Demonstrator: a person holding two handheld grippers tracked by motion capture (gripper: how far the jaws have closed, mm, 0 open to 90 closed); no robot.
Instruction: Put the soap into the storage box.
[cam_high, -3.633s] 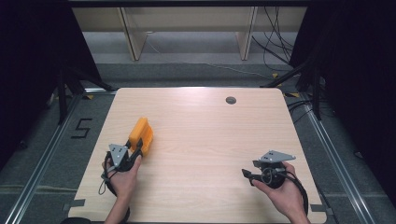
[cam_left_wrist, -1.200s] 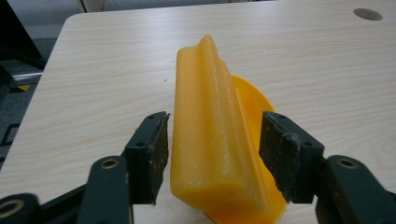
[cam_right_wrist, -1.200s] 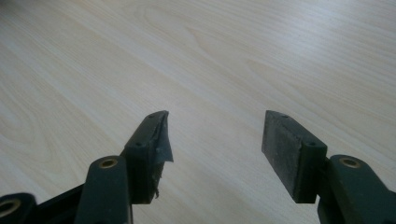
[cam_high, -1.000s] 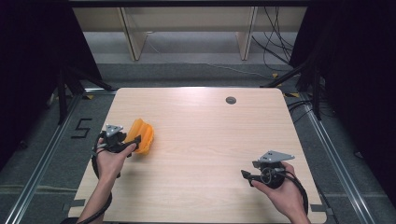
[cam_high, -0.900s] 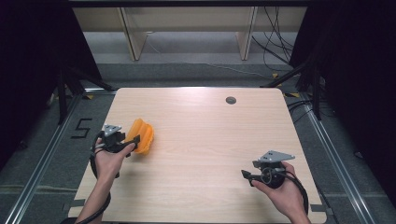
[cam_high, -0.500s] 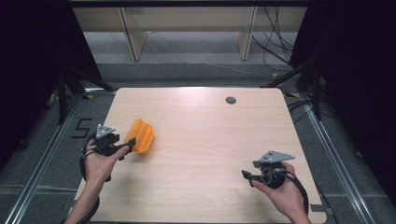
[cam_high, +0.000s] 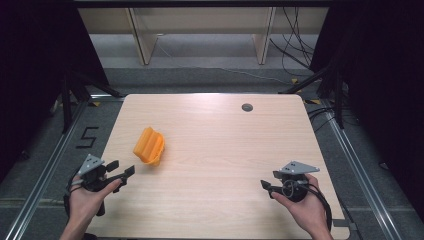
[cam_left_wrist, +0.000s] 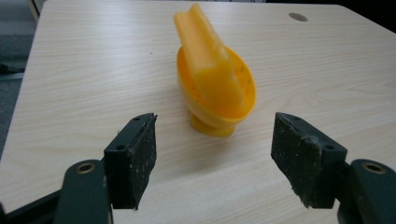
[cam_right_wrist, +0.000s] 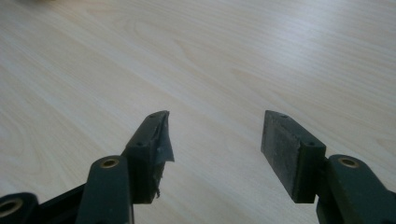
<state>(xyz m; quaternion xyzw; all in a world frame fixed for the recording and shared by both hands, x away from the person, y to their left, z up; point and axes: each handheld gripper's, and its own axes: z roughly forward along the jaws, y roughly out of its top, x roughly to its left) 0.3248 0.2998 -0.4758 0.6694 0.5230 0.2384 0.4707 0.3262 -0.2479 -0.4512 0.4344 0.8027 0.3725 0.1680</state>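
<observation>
An orange plastic cup with a long trough-shaped handle lies on its side on the left half of the wooden table. In the left gripper view the orange cup sits just beyond the jaws, its bowl facing me. My left gripper hovers near the table's front left corner, short of the cup. It is open; its jaws have just been opening, with nothing between them. My right gripper rests open at the front right over bare wood, its jaws slightly narrowed and empty.
A round cable hole sits at the table's far edge. Shelf legs stand beyond the table, and cables trail on the floor at the back right. A floor mark "5" lies left of the table.
My left gripper has let go of the orange cup and drawn back toward the front left corner. The cup stays put. The right hand has not moved.
</observation>
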